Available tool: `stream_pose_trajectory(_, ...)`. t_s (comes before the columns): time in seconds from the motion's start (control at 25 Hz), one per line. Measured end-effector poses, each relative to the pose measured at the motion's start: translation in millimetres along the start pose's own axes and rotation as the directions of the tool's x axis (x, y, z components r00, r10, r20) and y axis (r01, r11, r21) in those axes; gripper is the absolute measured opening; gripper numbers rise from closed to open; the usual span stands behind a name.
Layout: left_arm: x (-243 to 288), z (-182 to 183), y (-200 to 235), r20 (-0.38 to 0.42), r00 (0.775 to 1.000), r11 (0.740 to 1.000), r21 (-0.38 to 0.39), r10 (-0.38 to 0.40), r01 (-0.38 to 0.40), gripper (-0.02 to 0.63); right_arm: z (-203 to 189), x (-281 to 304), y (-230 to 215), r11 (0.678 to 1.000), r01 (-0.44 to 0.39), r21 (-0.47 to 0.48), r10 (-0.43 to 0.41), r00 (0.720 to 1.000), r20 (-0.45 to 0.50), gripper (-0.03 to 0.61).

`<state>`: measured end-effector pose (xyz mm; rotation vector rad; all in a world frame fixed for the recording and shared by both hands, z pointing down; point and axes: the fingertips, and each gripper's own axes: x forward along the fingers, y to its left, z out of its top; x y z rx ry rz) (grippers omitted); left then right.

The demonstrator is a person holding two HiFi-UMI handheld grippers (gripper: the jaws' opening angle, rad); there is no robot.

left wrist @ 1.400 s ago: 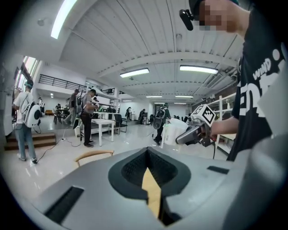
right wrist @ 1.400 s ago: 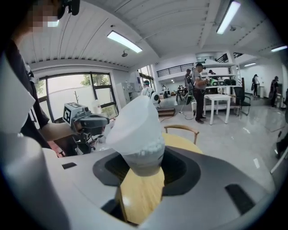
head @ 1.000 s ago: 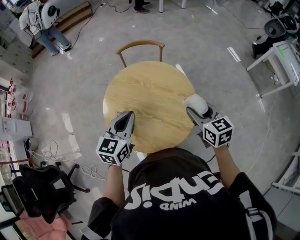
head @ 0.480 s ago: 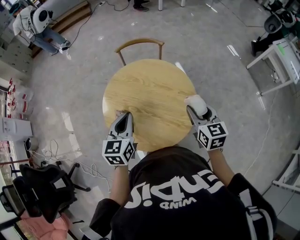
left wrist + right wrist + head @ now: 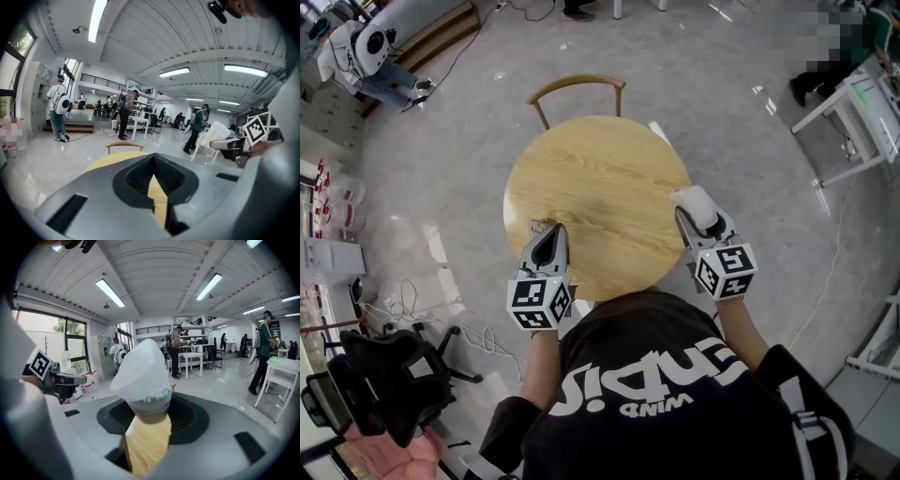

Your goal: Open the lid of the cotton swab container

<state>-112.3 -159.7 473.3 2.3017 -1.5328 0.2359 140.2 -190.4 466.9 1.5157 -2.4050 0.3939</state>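
Note:
A round wooden table point(image 5: 595, 187) stands in front of me. At its right edge my right gripper point(image 5: 697, 221) is shut on the cotton swab container point(image 5: 693, 205), a small tub with a white lid. In the right gripper view the container point(image 5: 143, 376) sits tilted between the jaws of the right gripper point(image 5: 149, 412), its white lid on and white swab tips showing through the clear body. My left gripper point(image 5: 550, 231) rests over the table's near left edge. Its jaws are shut with nothing between them, as the left gripper point(image 5: 153, 177) view shows.
A wooden chair point(image 5: 577, 89) stands at the table's far side. A black office chair point(image 5: 384, 384) and floor cables lie at the lower left. A white table point(image 5: 862, 122) is at the far right. People stand far off in the hall.
Both grippers have turned slightly and their marker cubes have shifted a little. The container stays in the right gripper, and the left jaws stay shut.

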Motion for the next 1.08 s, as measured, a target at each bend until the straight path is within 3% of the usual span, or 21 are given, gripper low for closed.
stream_pose_trajectory(0.48, -5, 13, 8, 0.053, 0.998, 0.999, -0.001, 0.045, -0.045, 0.008, 11, -1, 5, 1.0, -0.009, 0.0, 0.009, 0.999, 0.05, 0.189)
stream_pose_trajectory(1.08, -5, 12, 7, 0.05, 0.998, 0.999, 0.003, 0.047, -0.047, 0.008, 10, -1, 4, 1.0, -0.012, 0.002, 0.012, 0.998, 0.057, 0.189)
